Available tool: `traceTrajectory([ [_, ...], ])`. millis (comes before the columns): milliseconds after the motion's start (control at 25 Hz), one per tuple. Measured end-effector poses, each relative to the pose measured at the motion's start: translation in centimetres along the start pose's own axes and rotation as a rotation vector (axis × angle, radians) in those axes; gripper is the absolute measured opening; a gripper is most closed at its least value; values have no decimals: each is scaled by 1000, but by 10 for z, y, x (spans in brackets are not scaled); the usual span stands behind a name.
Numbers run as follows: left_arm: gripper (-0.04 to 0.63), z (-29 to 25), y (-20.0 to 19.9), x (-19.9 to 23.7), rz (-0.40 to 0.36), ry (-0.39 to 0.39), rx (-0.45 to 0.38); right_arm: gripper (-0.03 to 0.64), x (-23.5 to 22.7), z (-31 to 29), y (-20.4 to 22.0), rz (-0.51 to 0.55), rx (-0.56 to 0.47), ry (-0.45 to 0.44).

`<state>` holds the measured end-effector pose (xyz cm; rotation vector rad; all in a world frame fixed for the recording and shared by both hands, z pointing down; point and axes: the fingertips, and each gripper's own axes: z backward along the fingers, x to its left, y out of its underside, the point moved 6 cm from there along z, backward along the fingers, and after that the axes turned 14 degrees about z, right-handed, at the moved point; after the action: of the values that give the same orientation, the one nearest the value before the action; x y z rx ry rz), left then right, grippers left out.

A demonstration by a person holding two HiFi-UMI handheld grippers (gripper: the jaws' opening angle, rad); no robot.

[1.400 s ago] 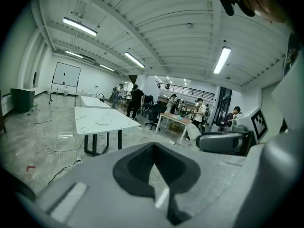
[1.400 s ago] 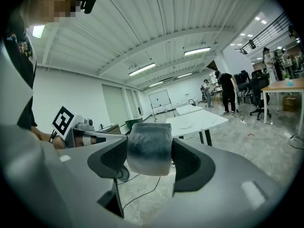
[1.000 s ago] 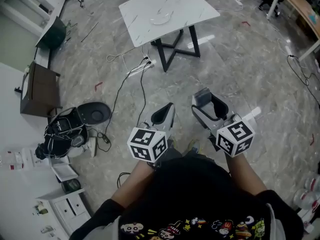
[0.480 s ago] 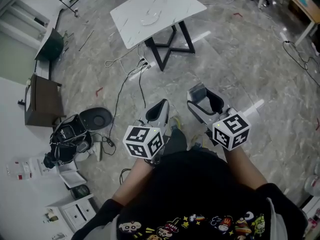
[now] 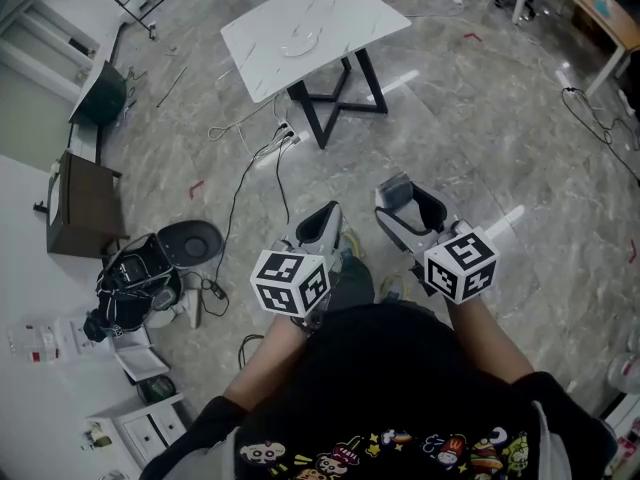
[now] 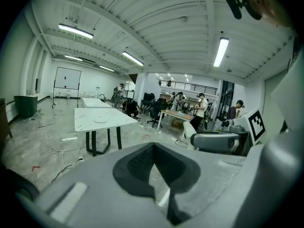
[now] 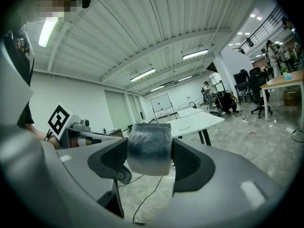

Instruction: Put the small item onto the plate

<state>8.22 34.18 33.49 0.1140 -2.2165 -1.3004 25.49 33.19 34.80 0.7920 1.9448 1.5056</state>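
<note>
Head view has the white marble surface [image 5: 340, 13] and its plate [image 5: 300, 44] drifting slightly left in the upper frame over the last second. Both grippers stay low by the person's body, so the carry seems barely begun and the plate is well apart. The right gripper [image 7: 149, 161] has its jaws clamped on the small item [image 7: 149, 144], a grey cylinder, and the left gripper [image 6: 155, 169] has jaws pressed together on nothing; around lie a grey stone floor [image 5: 480, 118], cables [image 5: 250, 158] and a black bag [image 5: 130, 283] at left.
</note>
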Motion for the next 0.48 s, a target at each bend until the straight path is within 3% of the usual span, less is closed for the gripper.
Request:
traceTrajectory([
  [480, 0, -18, 2, 29, 50, 21, 18, 319, -5, -31, 1, 3, 42, -1],
])
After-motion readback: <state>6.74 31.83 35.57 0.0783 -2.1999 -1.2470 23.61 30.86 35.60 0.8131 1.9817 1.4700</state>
